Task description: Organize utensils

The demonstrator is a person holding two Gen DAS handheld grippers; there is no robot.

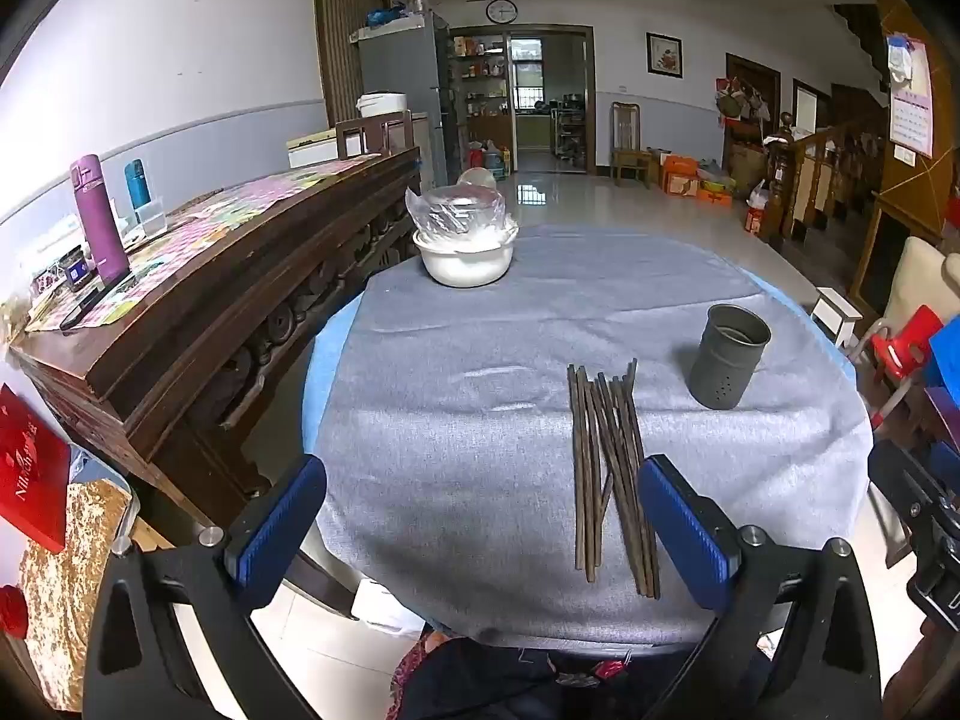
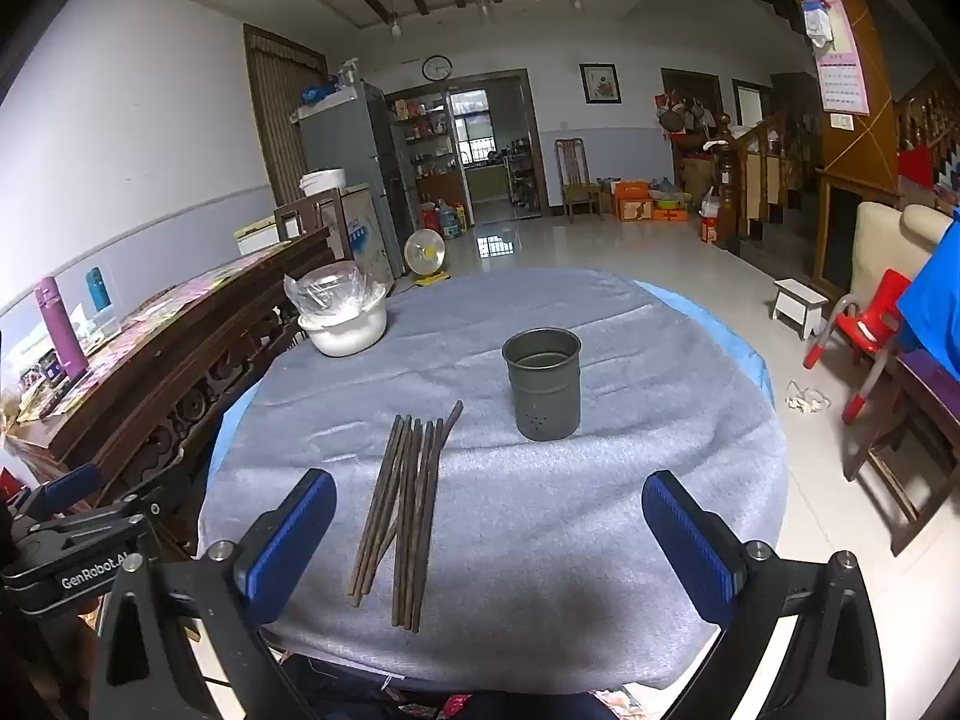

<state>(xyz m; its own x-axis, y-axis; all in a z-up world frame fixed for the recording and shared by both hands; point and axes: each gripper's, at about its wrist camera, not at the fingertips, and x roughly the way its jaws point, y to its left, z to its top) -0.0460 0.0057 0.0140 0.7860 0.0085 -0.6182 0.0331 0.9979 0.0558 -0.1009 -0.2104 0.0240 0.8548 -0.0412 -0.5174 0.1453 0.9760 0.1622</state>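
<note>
Chopsticks (image 2: 403, 510) on grey-clothed round table (image 2: 600, 516), tiled room.

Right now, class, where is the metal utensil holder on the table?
The metal utensil holder stands upright on the grey tablecloth, just right of the chopsticks and beyond their far tips.
</note>
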